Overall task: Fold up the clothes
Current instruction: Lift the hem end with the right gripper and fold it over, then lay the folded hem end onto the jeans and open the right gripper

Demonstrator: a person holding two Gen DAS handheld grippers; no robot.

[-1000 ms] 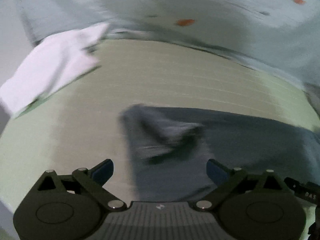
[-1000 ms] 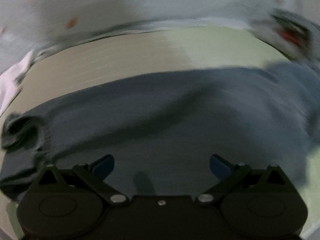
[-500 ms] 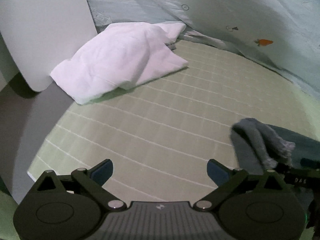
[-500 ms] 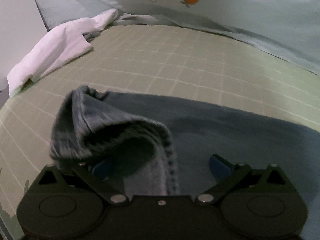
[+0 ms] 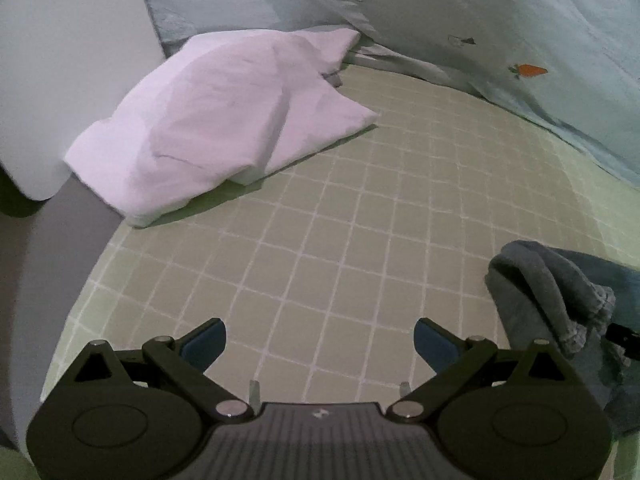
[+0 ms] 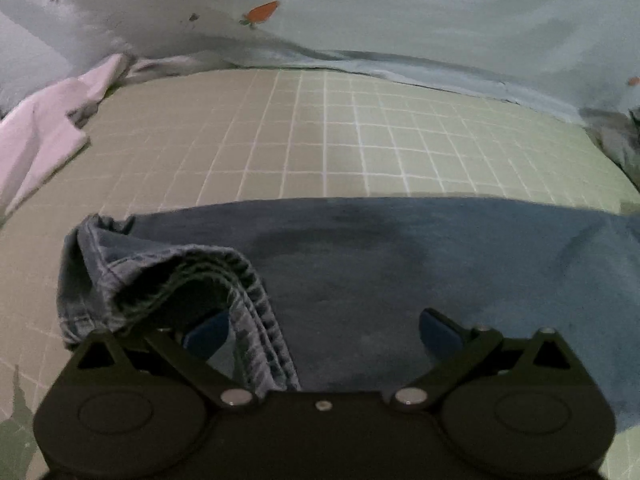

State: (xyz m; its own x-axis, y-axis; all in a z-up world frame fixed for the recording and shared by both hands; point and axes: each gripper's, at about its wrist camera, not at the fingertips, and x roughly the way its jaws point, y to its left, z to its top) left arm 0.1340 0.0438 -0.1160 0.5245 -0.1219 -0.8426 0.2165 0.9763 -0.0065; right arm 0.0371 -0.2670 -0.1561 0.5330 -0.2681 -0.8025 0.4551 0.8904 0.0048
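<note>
Both views steadier, nearer. Jeans [image 6: 400,272] hem bunched over right hand-held gripper [image 6: 320,332], jaws wide, gripping nothing; left hand-held gripper [image 5: 320,344] wide, empty. Fold unstarted.

Blue denim jeans [image 6: 400,264], white-gridded green mat [image 5: 360,216], white cloth [image 5: 224,120].
</note>
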